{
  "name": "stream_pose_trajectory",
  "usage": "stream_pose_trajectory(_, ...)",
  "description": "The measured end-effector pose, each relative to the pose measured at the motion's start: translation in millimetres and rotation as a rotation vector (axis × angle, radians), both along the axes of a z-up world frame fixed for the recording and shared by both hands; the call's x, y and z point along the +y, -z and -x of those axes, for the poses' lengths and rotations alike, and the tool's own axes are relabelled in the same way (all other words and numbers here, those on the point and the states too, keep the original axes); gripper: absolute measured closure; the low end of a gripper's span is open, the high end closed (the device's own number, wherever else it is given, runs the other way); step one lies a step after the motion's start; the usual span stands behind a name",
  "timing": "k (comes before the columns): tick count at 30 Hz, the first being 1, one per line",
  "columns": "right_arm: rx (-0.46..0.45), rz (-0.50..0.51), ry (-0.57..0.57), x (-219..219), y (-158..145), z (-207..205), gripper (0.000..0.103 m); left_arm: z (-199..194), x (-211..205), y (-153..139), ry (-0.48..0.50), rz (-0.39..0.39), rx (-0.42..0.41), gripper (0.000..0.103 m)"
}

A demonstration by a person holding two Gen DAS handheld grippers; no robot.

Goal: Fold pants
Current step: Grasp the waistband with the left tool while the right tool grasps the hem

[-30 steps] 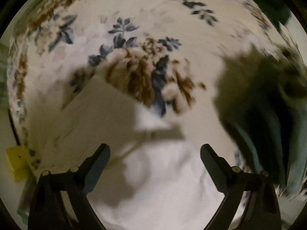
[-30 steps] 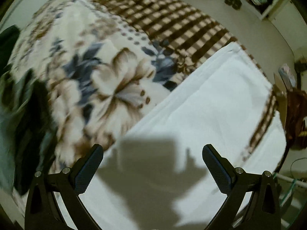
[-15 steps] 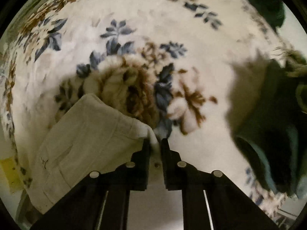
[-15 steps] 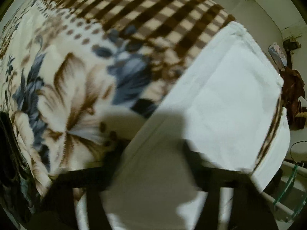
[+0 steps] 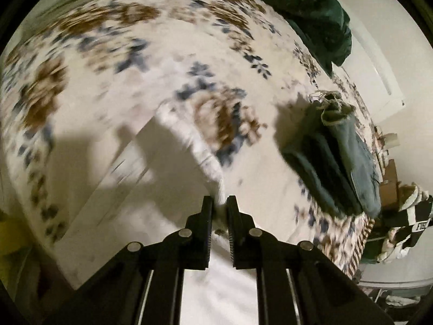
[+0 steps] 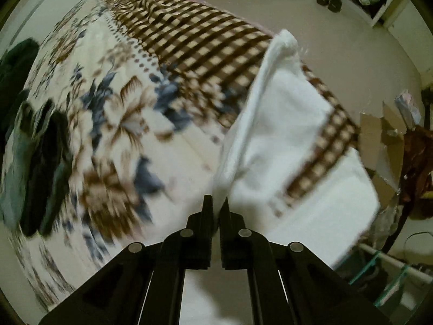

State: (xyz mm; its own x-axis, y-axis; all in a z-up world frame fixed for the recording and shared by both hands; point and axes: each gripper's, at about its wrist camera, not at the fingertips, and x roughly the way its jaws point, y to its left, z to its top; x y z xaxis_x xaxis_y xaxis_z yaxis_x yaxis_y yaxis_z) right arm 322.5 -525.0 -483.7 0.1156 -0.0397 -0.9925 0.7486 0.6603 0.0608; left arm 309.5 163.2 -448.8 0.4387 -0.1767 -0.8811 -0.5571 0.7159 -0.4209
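White pants (image 5: 151,178) lie on a floral blanket (image 5: 167,54) on a bed. My left gripper (image 5: 219,203) is shut on an edge of the pants and lifts it off the blanket. In the right wrist view the pants (image 6: 281,124) hang in a raised fold over the blanket's brown checked border (image 6: 194,35). My right gripper (image 6: 216,203) is shut on their near edge. Both views are motion-blurred.
A stack of dark and blue folded clothes (image 5: 341,159) lies on the blanket to the right; it also shows in the right wrist view (image 6: 32,162). A dark green garment (image 5: 305,10) lies at the far edge. Cardboard boxes (image 6: 384,146) and clutter stand on the floor beside the bed.
Both grippers closed on the pants' edge, from open a second ago. Both now lift the cloth up and away from the blanket, raising a fold.
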Motion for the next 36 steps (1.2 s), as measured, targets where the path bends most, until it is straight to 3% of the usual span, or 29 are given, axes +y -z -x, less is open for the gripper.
stream_pose_trajectory(2, 0.009, 0.006, -0.02, -1.4, -11.9, 38.9, 0.099, 40.2, 1.4, 2.6, -0.016, 0.002, 0.011, 0.095)
stream_pose_trajectory(6, 0.039, 0.008, -0.045, -2.8, -15.9, 123.3, 0.099, 109.5, 3.0, 38.0, -0.063, 0.012, 0.079, 0.095)
stream_pose_trajectory(12, 0.109, -0.027, -0.046, -5.6, 44.1, 198.1, 0.099, 166.6, 10.5, 110.0, -0.118, -0.006, 0.188, 0.098)
stream_pose_trajectory(16, 0.136, -0.082, -0.048, -8.8, 87.4, 226.0, 0.098, 179.9, 11.4, 124.2, -0.132, 0.011, 0.183, 0.098)
stream_pose_trajectory(20, 0.09, -0.194, 0.032, -34.0, 102.9, 251.7, 0.08, 183.8, 17.3, 128.9, -0.129, 0.065, 0.168, 0.096)
stream_pose_trajectory(22, 0.024, -0.218, 0.107, -52.5, 96.5, 263.3, 0.064, 184.1, 18.0, 131.5, -0.154, 0.11, 0.157, 0.091)
stream_pose_trajectory(23, -0.018, -0.231, 0.152, -66.3, 92.4, 271.7, 0.056, 185.7, 20.4, 133.6, -0.169, 0.125, 0.151, 0.083)
stream_pose_trajectory(25, -0.056, -0.227, 0.225, -85.6, 89.9, 284.2, 0.053, 183.8, 21.7, 139.5, -0.203, 0.153, 0.136, 0.078)
stream_pose_trajectory(30, -0.036, -0.279, 0.337, -113.0, 111.2, 300.5, 0.053, 173.4, 14.4, 145.9, -0.196, 0.073, 0.158, 0.081)
stream_pose_trajectory(31, -0.033, -0.288, 0.349, -115.4, 115.4, 300.7, 0.054, 172.2, 11.7, 143.7, -0.187, 0.049, 0.156, 0.085)
stream_pose_trajectory(33, -0.054, -0.282, 0.351, -114.6, 122.1, 300.4, 0.092, 172.0, 10.6, 140.8, -0.176, 0.025, 0.156, 0.095)
stream_pose_trajectory(34, -0.048, -0.261, 0.342, -113.5, 122.7, 300.2, 0.099, 172.7, 10.7, 138.6, -0.175, 0.02, 0.154, 0.096)
stream_pose_trajectory(36, -0.043, -0.21, 0.331, -107.1, 114.8, 303.2, 0.1, 174.2, 12.3, 134.5, -0.173, 0.019, 0.156, 0.097)
